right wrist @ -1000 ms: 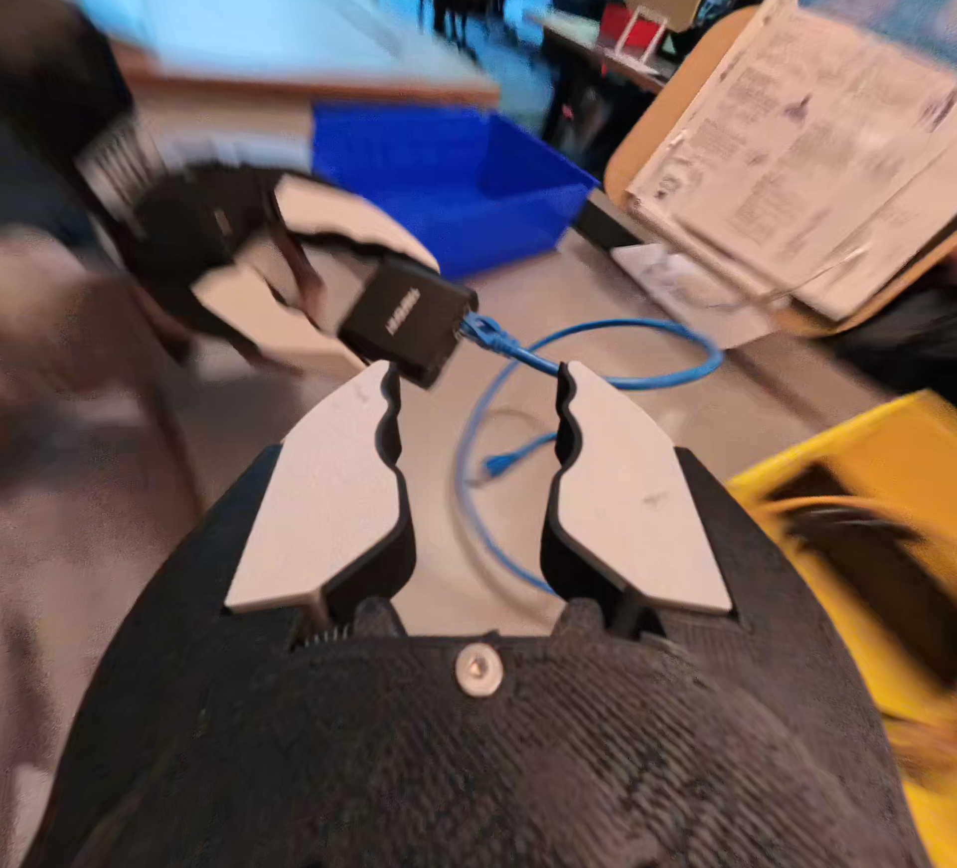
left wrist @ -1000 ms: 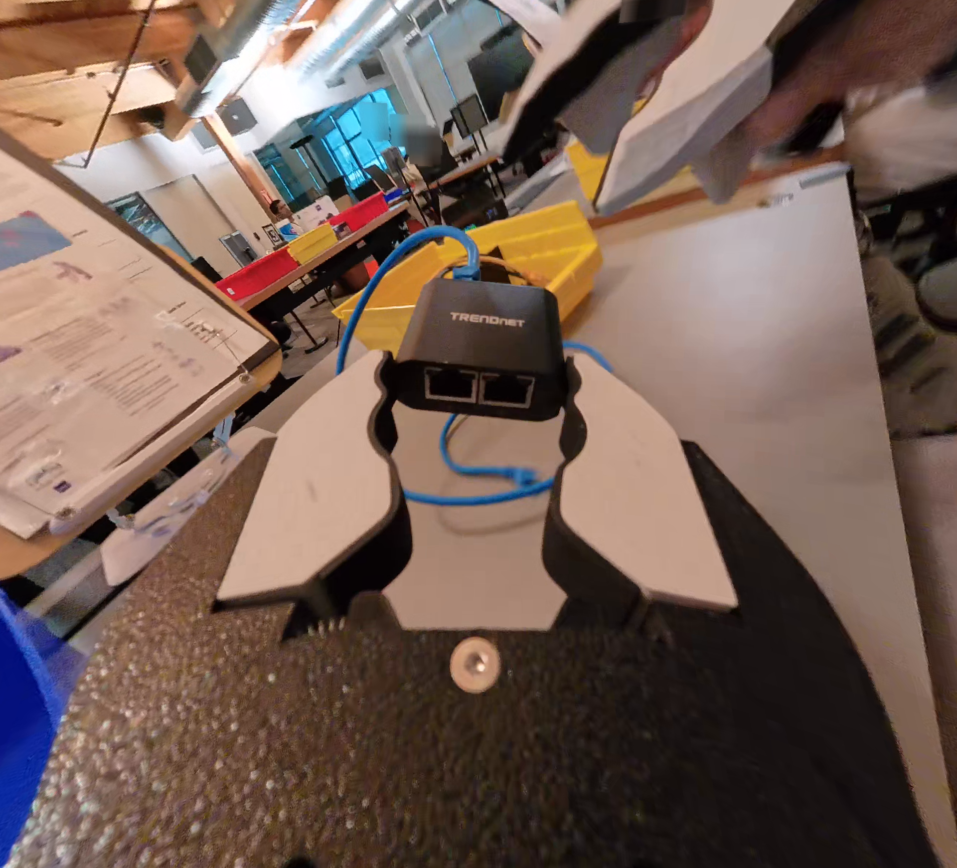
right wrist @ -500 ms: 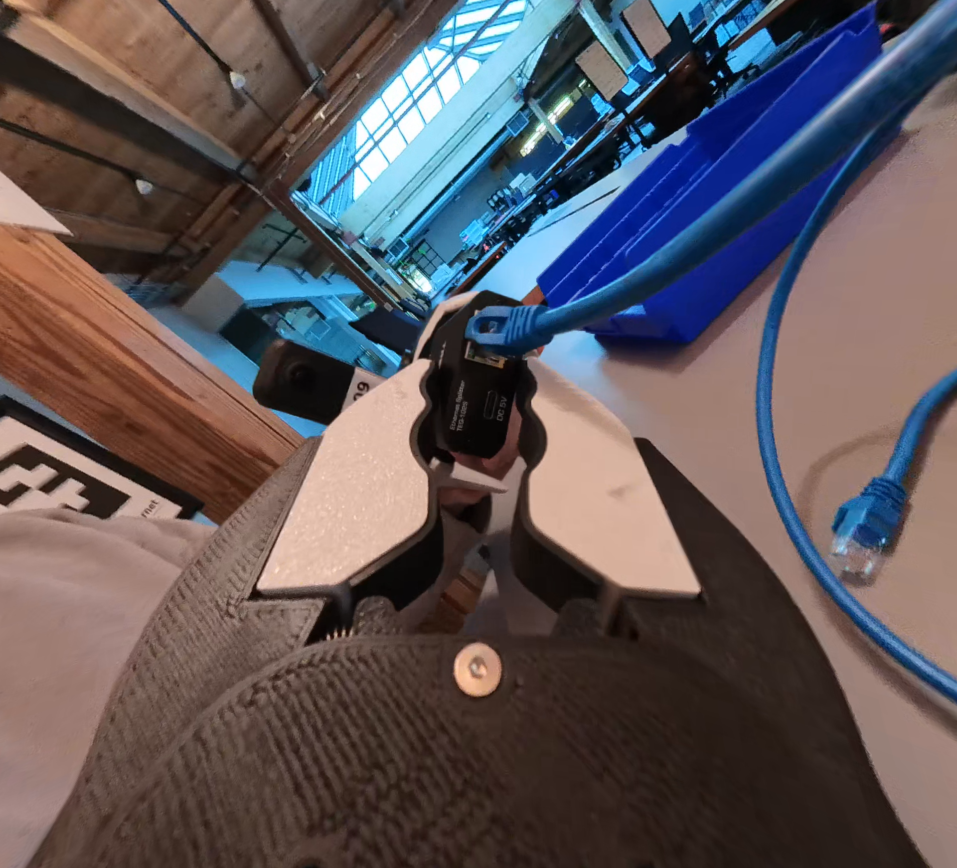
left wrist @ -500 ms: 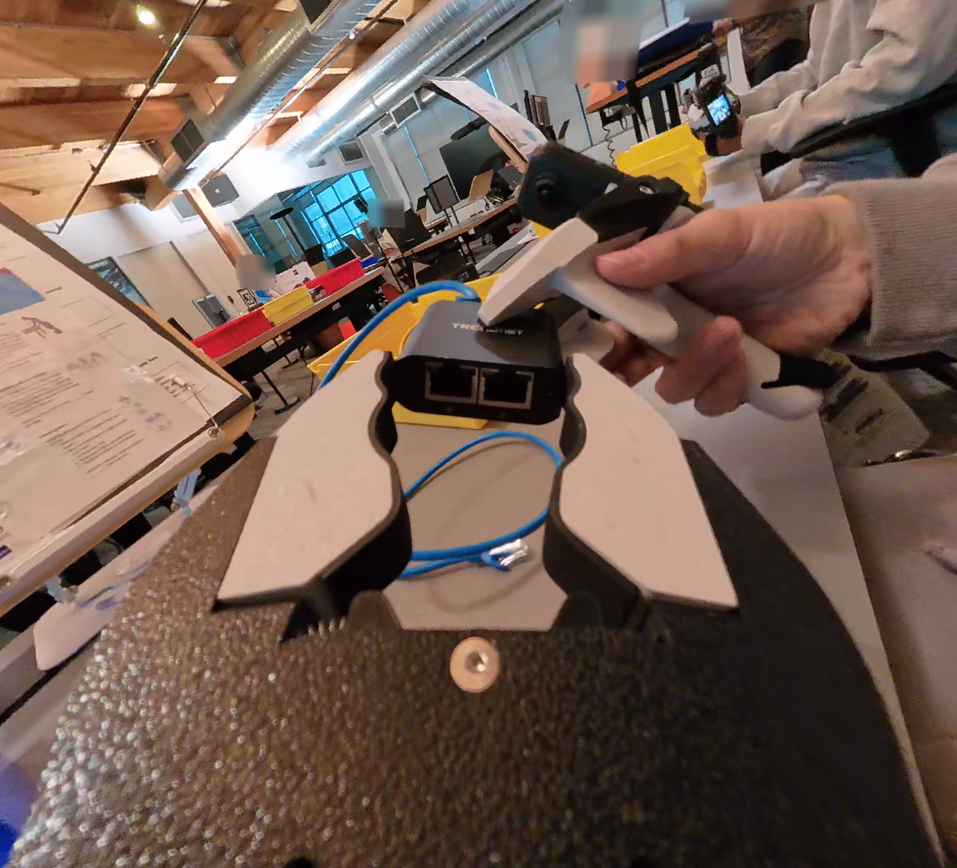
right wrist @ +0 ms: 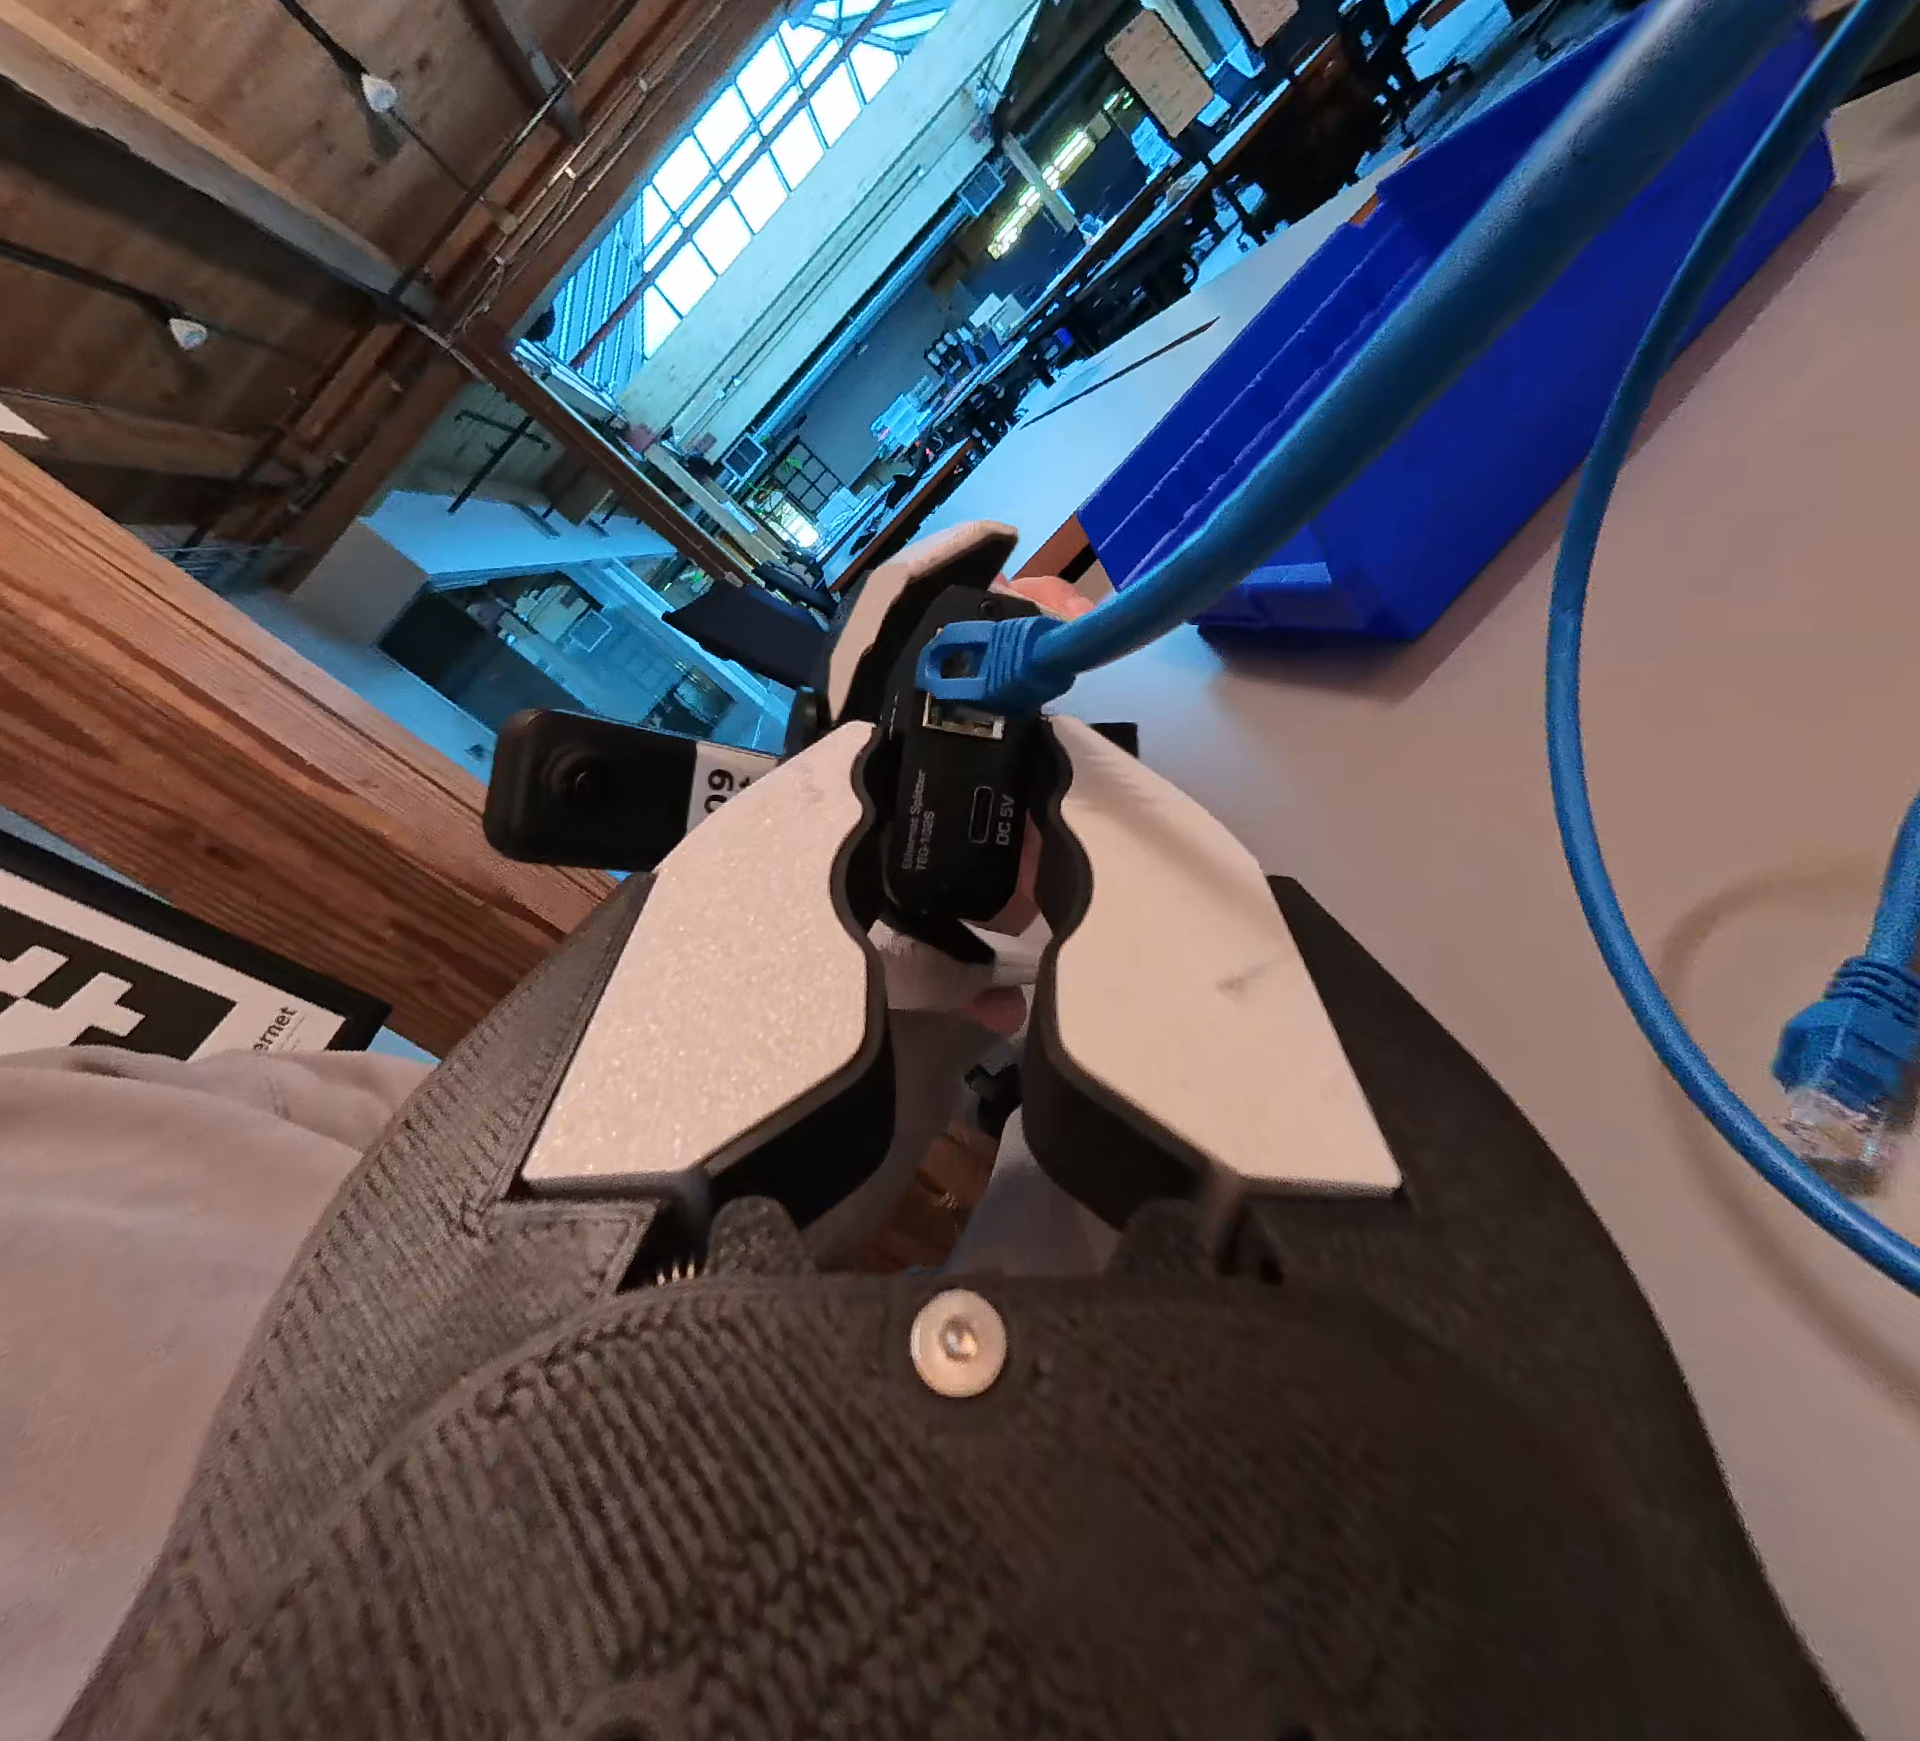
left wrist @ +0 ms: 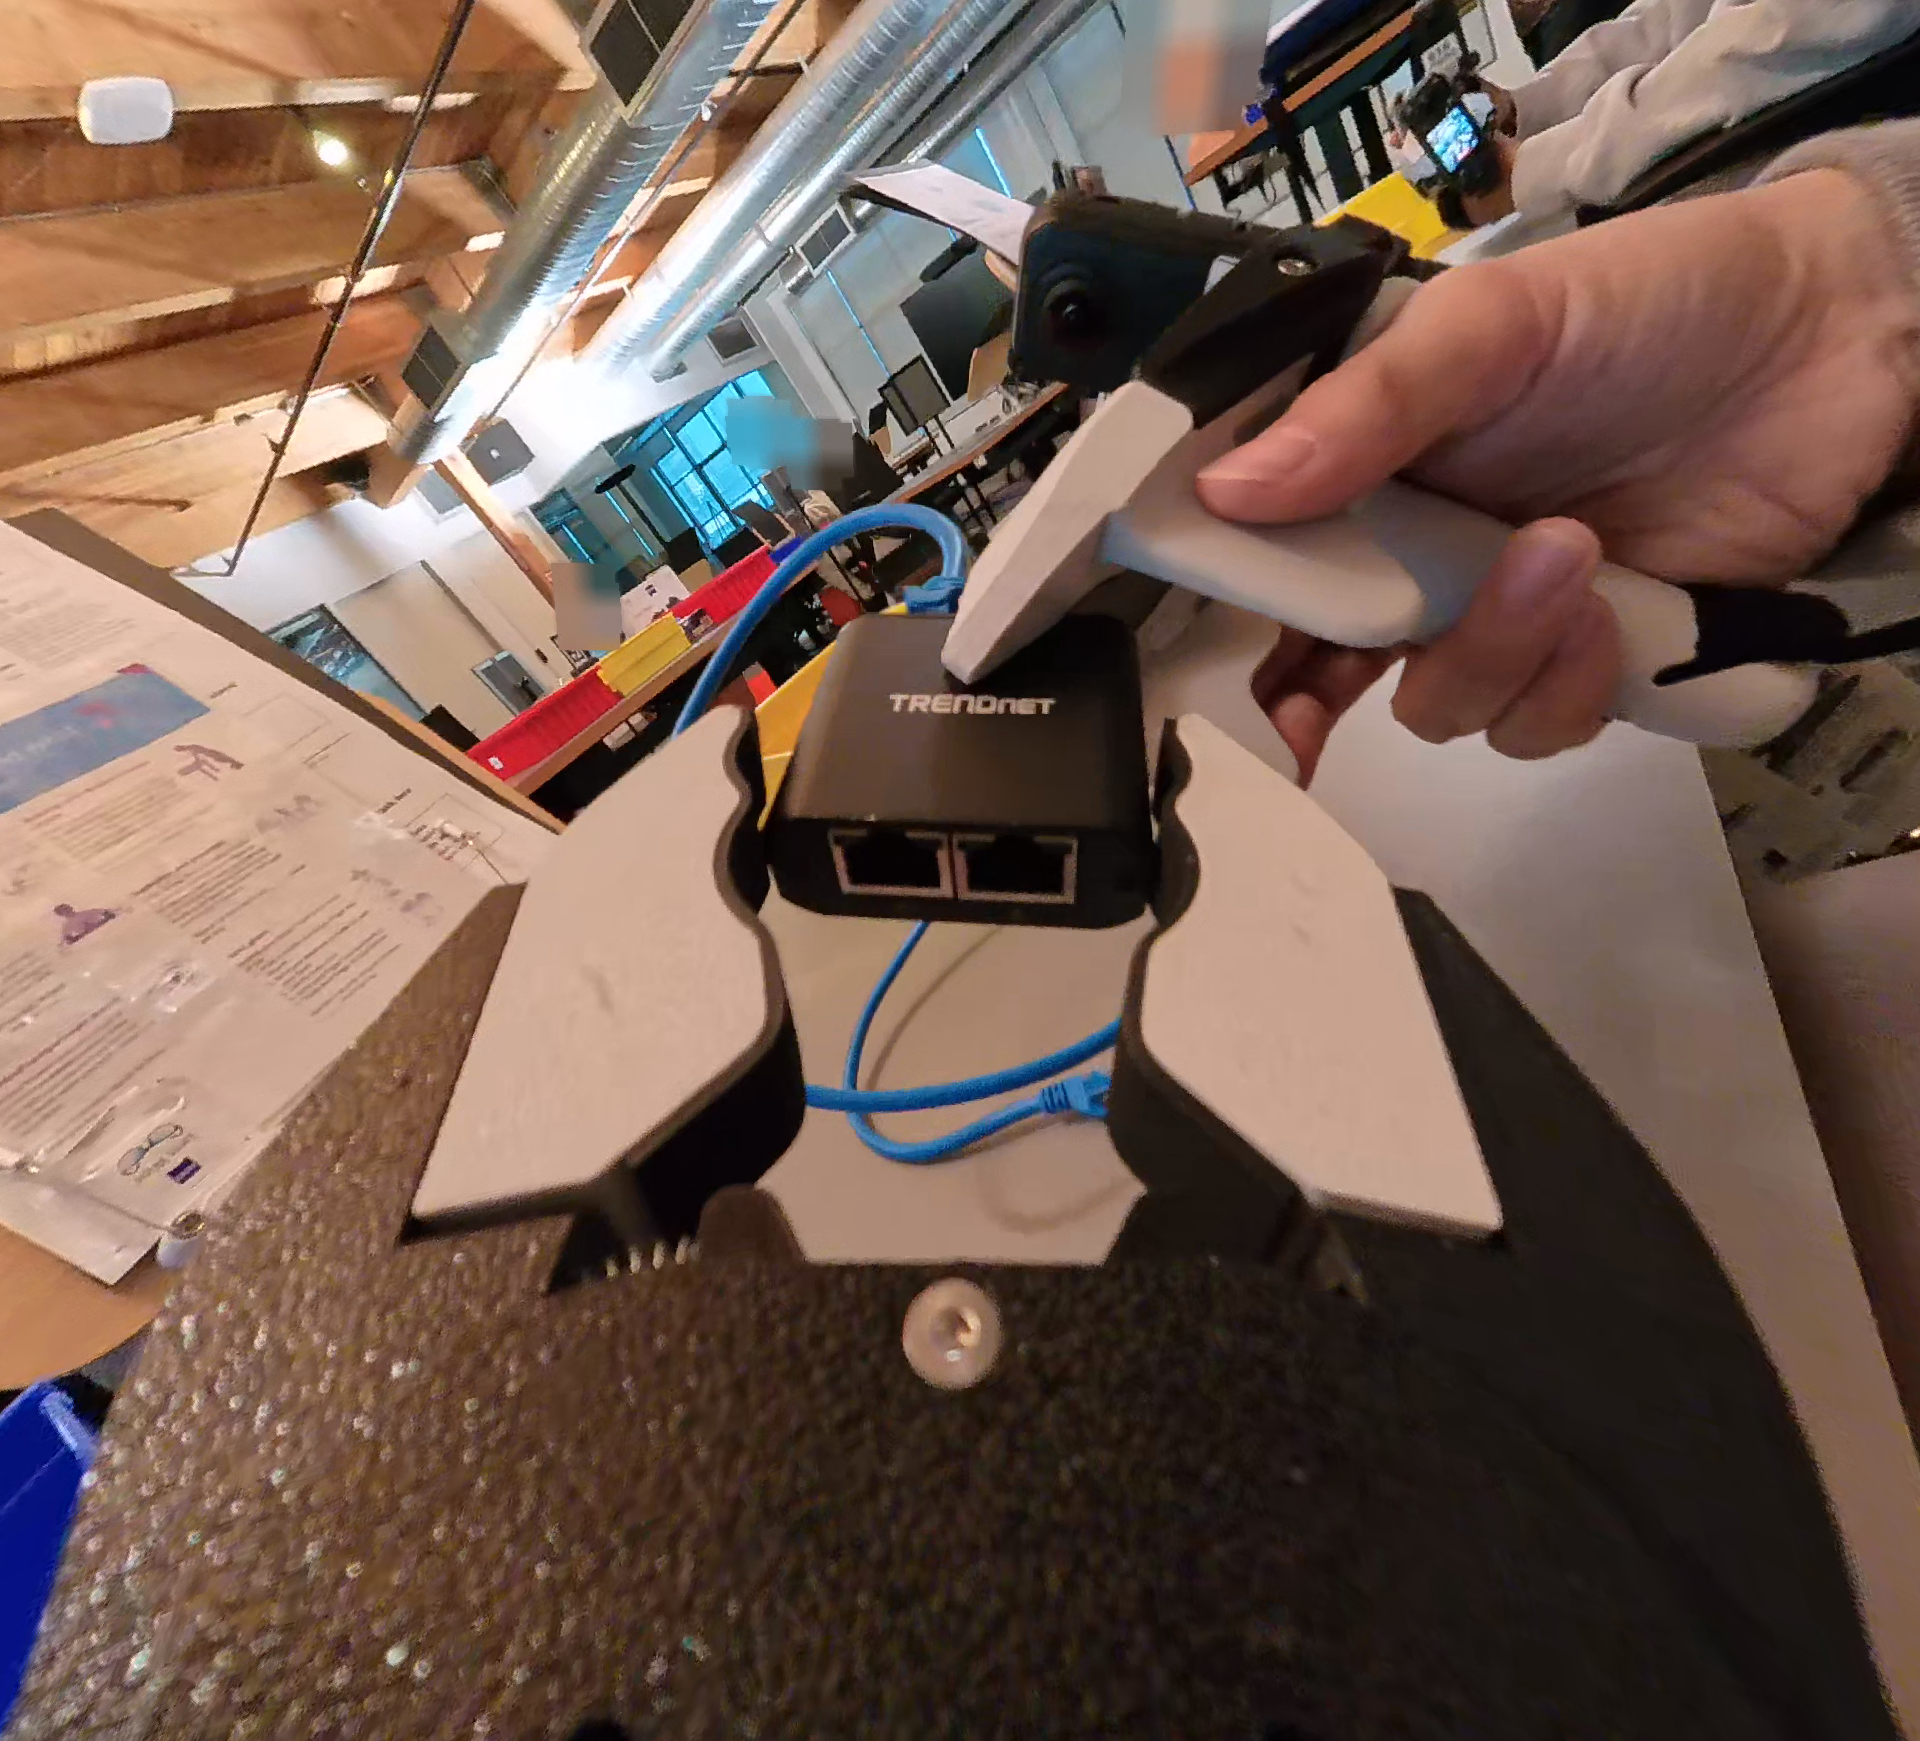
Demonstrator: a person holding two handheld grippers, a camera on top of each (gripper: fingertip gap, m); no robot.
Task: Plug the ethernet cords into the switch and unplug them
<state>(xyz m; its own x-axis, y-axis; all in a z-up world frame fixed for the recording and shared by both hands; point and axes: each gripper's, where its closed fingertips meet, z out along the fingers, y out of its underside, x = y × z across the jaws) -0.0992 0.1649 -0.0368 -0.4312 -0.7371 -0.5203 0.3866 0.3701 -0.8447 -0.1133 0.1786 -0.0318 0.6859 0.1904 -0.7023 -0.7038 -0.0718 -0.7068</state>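
A small black switch (left wrist: 966, 756) is held above the grey table, two empty ports facing the left wrist camera. My left gripper (left wrist: 956, 818) is shut on its sides. My right gripper (right wrist: 961, 818) is shut on its rear end (right wrist: 951, 839), one finger (left wrist: 1039, 569) lying on its top face. A blue ethernet cord (right wrist: 1351, 444) has one plug (right wrist: 977, 657) in a rear port. Its other plug (right wrist: 1839, 1057) lies loose on the table and also shows in the left wrist view (left wrist: 1081, 1094).
A printed sheet on a wooden board (left wrist: 156, 860) stands at the left. A yellow bin (left wrist: 779, 725) sits behind the switch and a blue bin (right wrist: 1455, 403) at the table's edge. A hand (left wrist: 1558, 444) holds the right gripper. The grey table (left wrist: 1507, 860) runs to the right. Less than 4 cm separates the two grippers' tips.
My right gripper swung in from above to the switch's rear and closed on it. The left gripper kept its hold, and the switch now shows closer and higher.
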